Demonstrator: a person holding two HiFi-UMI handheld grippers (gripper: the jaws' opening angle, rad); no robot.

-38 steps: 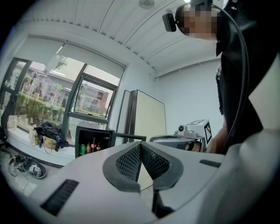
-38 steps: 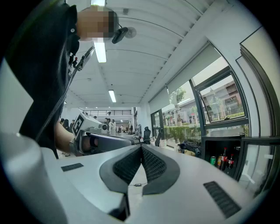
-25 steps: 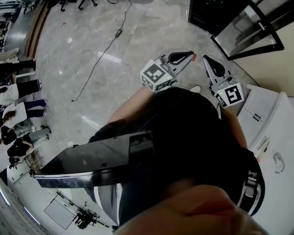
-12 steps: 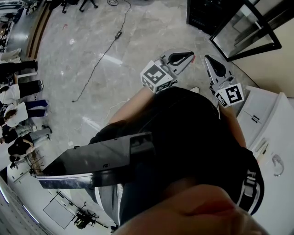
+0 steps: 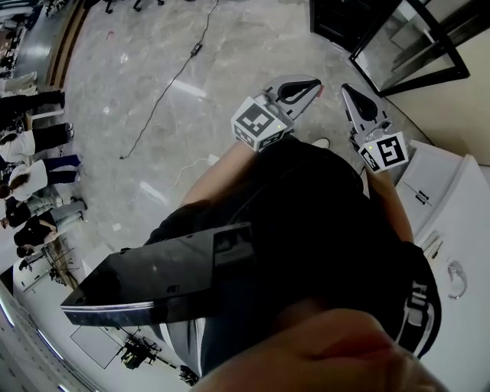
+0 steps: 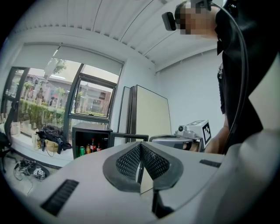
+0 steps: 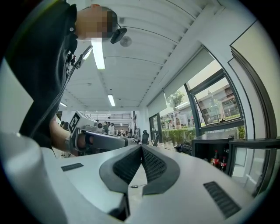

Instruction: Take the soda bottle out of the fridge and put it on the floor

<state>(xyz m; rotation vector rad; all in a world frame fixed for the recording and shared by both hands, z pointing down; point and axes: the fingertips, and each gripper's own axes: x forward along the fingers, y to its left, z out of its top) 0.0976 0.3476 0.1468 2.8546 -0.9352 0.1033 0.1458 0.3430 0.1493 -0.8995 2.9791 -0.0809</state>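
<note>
With their jaws pressed together and nothing between the pads, the left hand-held gripper [image 5: 306,87] and the right hand-held gripper [image 5: 349,96] are held side by side, near each other but apart, in front of a person in a black top [image 5: 321,222]. Each gripper carries a grey cube with square black-and-white markers at its rear. Both point toward a small black fridge [image 5: 341,21] at the far right, whose glass door [image 5: 413,46] stands swung open.

Left gripper view: the closed left hand-held gripper [image 6: 140,148] looks toward the fridge [image 6: 89,139]. Inside it a dark soda bottle with a red label [image 6: 92,145] stands upright, with a second like bottle just to its right and a green can [image 6: 82,150] to its left.

Right gripper view: the closed right hand-held gripper [image 7: 141,149] has the open fridge [image 7: 214,146] at its right, bottles upright inside.

Head view: the grey marble floor [image 5: 230,53] lies between the person and the fridge, and a black cable [image 5: 164,96] trails across it. Several people [image 5: 31,153] stand at the far left. A white cabinet [image 5: 452,222] stands at the near right.
</note>
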